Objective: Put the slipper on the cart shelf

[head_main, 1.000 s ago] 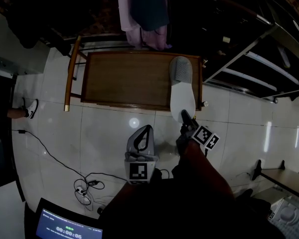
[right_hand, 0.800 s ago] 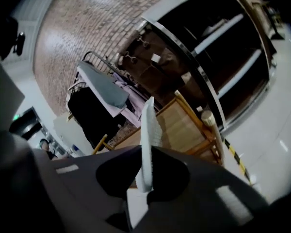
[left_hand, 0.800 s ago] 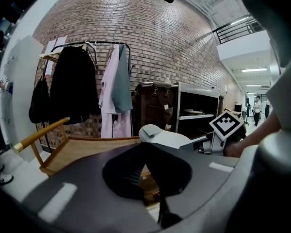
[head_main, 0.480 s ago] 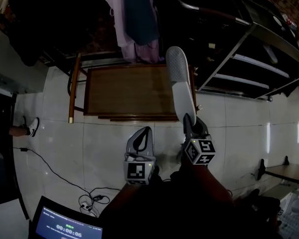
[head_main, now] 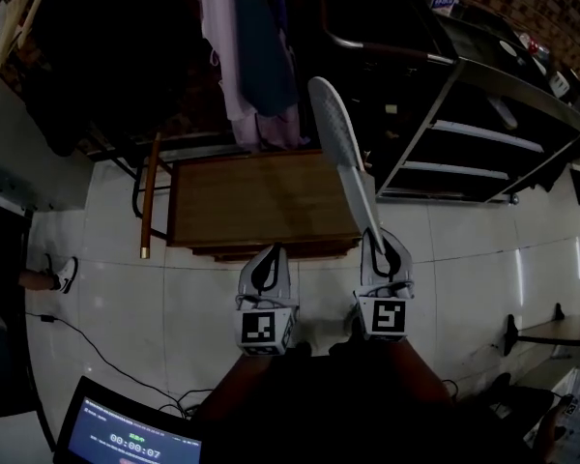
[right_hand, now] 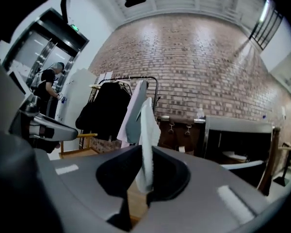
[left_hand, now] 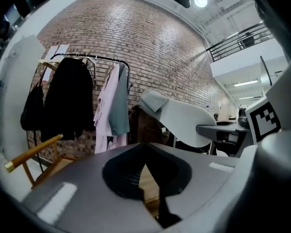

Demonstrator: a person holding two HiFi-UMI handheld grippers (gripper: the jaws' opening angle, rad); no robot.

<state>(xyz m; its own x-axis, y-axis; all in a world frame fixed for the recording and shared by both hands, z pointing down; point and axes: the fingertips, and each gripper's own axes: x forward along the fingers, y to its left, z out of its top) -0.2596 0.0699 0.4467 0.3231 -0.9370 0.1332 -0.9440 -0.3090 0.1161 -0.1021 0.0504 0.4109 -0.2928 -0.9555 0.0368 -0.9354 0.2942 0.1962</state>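
Lifted off the cart (head_main: pixel 251 201), slipper (head_main: pixel 340 143) stands edge-up, clamped in right gripper (head_main: pixel 375 242); left gripper (head_main: pixel 269 261) closed, empty; laptop (head_main: pixel 97 423) timer 00:00:07.

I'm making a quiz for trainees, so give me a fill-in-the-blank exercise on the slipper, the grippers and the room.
The right gripper pinches the slipper by its ___.
The left gripper holds ___.
The wall is built of ___.
Missing words: heel; nothing; brick.

Brick wall (right_hand: pixel 194 57), white tile floor (head_main: pixel 464 259), clothes rack (left_hand: pixel 94 58), likely ceiling lamp (left_hand: pixel 200 2).
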